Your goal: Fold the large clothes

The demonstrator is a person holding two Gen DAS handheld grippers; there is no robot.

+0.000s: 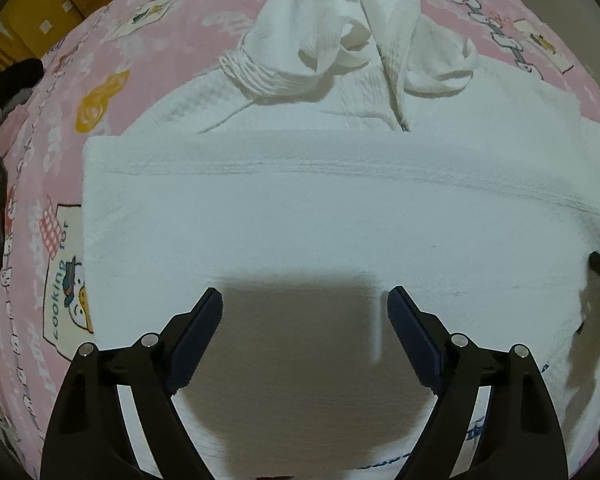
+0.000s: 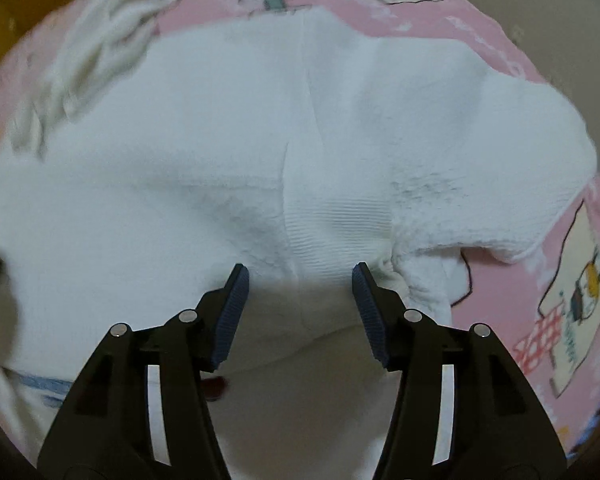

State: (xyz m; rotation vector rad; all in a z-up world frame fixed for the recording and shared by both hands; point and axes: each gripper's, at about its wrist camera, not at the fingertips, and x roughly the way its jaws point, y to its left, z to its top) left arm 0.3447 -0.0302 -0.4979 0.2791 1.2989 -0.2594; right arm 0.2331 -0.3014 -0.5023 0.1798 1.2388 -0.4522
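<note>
Right wrist view (blurred) perhaps shows white garment [image 2: 220, 140].

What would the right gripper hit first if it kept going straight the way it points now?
Most likely the white garment itself: the right gripper aims at its ribbed band, fingers open with nothing between them. Depth is unclear.

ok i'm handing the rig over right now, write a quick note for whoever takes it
Left gripper: open, empty, above the flat folded part of the white garment.
Right gripper: open, nothing pinched, over the ribbed band of the same garment.
Garment lies on the pink printed bedsheet. Its near part is folded flat with a straight edge; a bunched sleeve with a ribbed cuff is piled at the far side.
Done: one flat fold.
Left: probably straighten and fold in the bunched sleeve, then finish folding.
</note>
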